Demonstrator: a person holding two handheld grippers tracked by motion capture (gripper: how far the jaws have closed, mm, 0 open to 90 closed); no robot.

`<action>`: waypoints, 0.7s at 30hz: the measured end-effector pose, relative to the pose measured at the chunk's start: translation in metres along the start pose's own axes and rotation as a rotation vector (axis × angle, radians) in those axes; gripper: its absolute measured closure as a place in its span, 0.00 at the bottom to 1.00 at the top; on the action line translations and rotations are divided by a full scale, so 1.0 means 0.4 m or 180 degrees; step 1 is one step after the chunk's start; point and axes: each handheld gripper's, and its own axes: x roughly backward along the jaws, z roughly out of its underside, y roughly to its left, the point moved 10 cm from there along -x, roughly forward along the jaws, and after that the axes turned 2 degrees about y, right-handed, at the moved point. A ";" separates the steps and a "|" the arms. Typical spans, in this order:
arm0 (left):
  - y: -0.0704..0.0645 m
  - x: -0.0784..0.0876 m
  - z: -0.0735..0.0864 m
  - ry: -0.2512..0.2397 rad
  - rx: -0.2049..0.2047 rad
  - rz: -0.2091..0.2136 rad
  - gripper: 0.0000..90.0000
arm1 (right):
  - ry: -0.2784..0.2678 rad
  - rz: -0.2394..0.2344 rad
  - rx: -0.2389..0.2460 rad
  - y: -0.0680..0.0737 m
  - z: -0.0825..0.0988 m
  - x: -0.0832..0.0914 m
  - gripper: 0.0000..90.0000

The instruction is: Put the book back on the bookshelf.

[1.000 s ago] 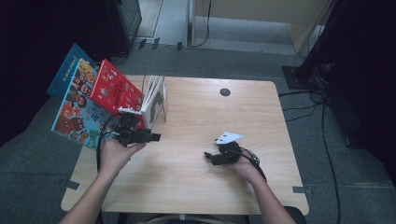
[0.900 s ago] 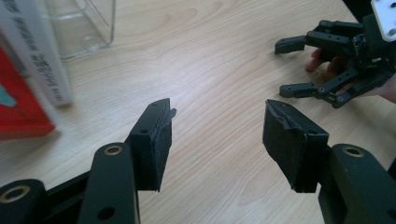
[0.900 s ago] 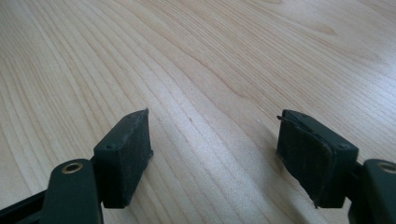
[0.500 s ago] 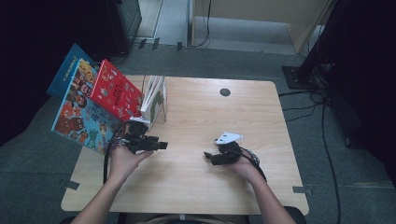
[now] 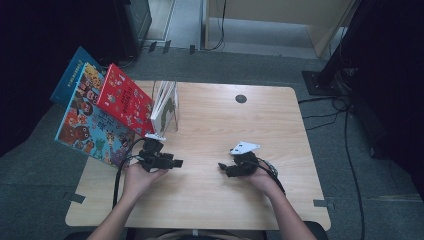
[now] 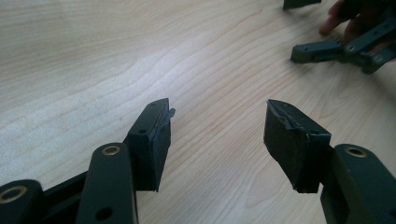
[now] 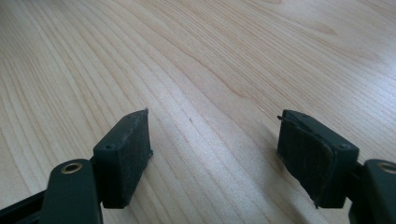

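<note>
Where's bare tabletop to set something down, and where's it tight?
Free: the far right of the table, between the dark round spot and the right edge; also the strip between the left claw and right claw, both open. Crowded: the far left corner, where the picture books stand fanned and overhang the edge.

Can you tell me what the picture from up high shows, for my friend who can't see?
A person's two hands rest on a wooden table, each holding a black gripper, left gripper and right gripper, with nothing between the jaws. Colourful picture books stand fanned at the table's left edge.
</note>
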 end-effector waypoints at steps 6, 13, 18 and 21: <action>0.004 -0.014 0.017 0.0014 0.0027 0.0031 0.46 | 0.0005 0.0003 0.0001 0.000 0.000 0.000 0.28; 0.007 -0.023 0.028 0.0003 -0.0049 0.0027 0.44 | 0.0006 0.0003 0.0001 0.000 0.000 0.000 0.28; 0.009 -0.020 0.032 -0.0017 -0.0029 0.0056 0.43 | 0.0014 -0.0024 0.0030 0.004 0.001 -0.001 0.25; 0.011 -0.020 0.033 -0.0030 0.0005 0.0068 0.43 | 0.0019 -0.0031 0.0032 0.005 0.001 -0.001 0.25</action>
